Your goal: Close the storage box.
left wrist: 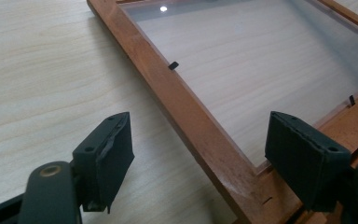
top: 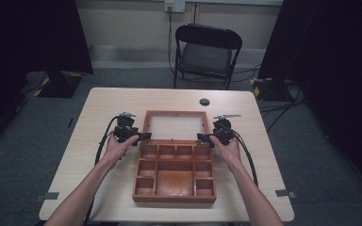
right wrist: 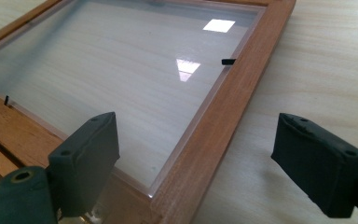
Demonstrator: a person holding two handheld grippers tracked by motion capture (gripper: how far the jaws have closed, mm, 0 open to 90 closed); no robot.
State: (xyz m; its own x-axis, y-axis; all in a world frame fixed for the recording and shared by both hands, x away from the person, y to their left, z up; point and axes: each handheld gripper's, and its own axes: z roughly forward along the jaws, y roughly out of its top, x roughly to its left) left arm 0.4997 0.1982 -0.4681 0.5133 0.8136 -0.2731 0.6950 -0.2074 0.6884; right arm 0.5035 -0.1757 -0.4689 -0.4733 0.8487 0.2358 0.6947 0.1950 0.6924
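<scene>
A brown wooden box with several compartments lies at the middle of the table. Its glass-paned lid lies flat on the table behind it. My left gripper is at the lid's left near corner, open. In the left gripper view the jaws straddle the lid's wooden rail beside the glass pane, the left gripper touching nothing. My right gripper is at the lid's right near corner. In the right gripper view this gripper stands open over the right rail and pane.
The light wooden table has a dark cable hole behind the lid. A black folding chair stands beyond the far edge. Dark curtains and stand bases flank the table at both sides.
</scene>
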